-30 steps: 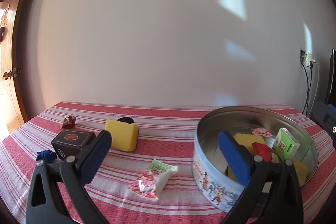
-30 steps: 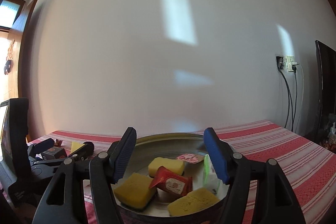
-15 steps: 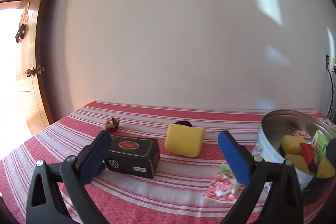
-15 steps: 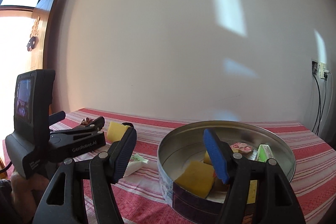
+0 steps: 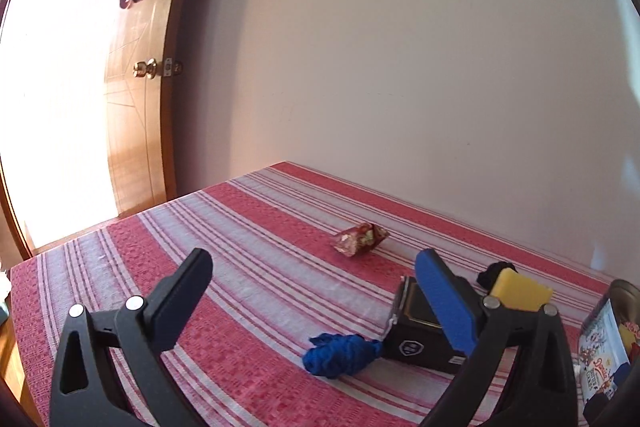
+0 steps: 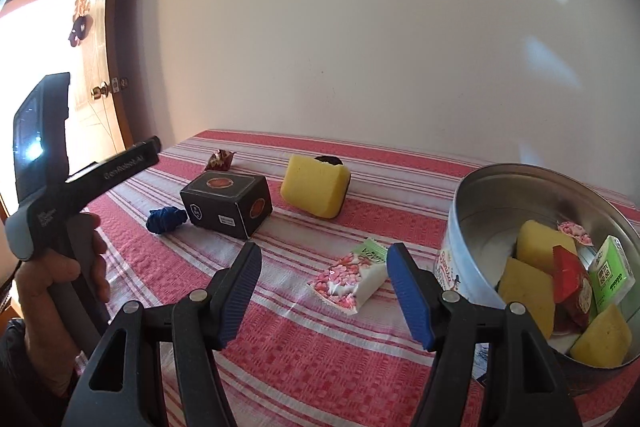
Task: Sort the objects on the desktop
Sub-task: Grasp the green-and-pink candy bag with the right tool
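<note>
My left gripper [image 5: 316, 291] stands open over the striped cloth, nothing between its fingers. Just ahead of it lie a blue cloth ball [image 5: 340, 355] and a black box [image 5: 420, 339], with its right finger in front of the box. Open as well, my right gripper [image 6: 324, 267] hangs low over the table, and a pink-and-white snack packet [image 6: 352, 277] lies just beyond its fingertips, untouched. To the right, a round metal tin [image 6: 472, 211] holds yellow sponges, a red packet and a green box. The right wrist view also shows the left gripper [image 6: 152, 149], held by a hand [image 6: 60, 275].
A yellow sponge [image 6: 316, 187] stands behind the black box [image 6: 228, 203], a dark item tucked behind it. A red-gold wrapped candy [image 5: 360, 239] lies near the wall. A wooden door [image 5: 136, 107] stands at the left beyond the table's edge. The wall runs along the back.
Both grippers have swung left. The tin has slid to the right edge of both views. The left now faces the blue ball and black box; the right has left the tin for the packet.
</note>
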`<state>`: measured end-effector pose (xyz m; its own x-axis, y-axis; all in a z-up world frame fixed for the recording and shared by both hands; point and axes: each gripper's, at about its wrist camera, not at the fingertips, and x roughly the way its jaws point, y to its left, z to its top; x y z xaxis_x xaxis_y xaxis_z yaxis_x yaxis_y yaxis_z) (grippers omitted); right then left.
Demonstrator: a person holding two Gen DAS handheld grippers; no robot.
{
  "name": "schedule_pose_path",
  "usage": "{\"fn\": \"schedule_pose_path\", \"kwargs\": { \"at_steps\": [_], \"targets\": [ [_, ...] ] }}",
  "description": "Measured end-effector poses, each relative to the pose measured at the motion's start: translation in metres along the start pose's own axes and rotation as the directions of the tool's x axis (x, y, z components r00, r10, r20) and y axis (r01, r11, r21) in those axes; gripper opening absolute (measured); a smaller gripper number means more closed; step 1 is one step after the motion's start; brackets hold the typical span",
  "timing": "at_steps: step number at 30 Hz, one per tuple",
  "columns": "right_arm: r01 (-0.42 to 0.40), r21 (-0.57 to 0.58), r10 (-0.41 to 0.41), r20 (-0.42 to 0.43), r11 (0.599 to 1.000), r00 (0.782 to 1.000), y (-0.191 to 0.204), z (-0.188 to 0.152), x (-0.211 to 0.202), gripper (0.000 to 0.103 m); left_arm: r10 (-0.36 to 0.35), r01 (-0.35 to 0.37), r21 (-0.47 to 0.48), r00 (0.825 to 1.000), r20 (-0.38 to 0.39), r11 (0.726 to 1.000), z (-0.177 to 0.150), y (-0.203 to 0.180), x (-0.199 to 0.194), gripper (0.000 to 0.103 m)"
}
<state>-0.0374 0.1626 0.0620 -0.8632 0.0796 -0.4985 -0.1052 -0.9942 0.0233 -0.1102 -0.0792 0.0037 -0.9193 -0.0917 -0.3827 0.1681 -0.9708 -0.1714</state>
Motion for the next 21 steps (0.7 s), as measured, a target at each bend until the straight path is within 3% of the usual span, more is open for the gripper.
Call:
{"fn": "schedule_pose_path", "kwargs": {
  "at_steps": [6,9,12,17,18,20,21],
  "targets": [
    [0.027,0.042,-0.02,-0.152,0.999,0.988,-0.001,-0.001,0.034,0.068,0.01,-0.016,-0.124,0.999,-0.049,0.992,-0.001,0.031,0.011,0.102],
    [0.08,0.092,-0.057,-0.223,0.993,0.973,-0.008,-0.002,0.049,0.068,0.005,-0.012,-0.146,0.999,-0.052,0.989,-0.002,0.034,0.01,0.102],
    [0.076,0.159,-0.026,-0.298,0.984,0.954,-0.016,-0.003,0.069,0.068,-0.007,-0.001,-0.14,0.998,-0.058,0.99,-0.002,0.034,0.013,0.102],
    [0.074,0.207,-0.005,-0.314,0.976,0.95,-0.023,0.007,0.094,0.068,-0.004,-0.005,-0.144,0.998,-0.065,0.99,-0.002,0.035,0.015,0.102],
    [0.079,0.191,-0.015,-0.315,0.978,0.949,-0.021,0.011,0.096,0.065,-0.002,-0.009,-0.149,0.998,-0.07,0.989,-0.002,0.037,0.016,0.102],
    [0.091,0.147,-0.038,-0.328,0.985,0.944,-0.017,0.014,0.1,0.045,0.003,-0.016,-0.159,0.997,-0.083,0.987,-0.002,0.04,0.018,0.102],
    [0.097,0.113,-0.054,-0.333,0.989,0.941,-0.014,0.015,0.101,0.044,0.003,-0.018,-0.164,0.996,-0.091,0.986,-0.003,0.041,0.02,0.102]
  ]
}}
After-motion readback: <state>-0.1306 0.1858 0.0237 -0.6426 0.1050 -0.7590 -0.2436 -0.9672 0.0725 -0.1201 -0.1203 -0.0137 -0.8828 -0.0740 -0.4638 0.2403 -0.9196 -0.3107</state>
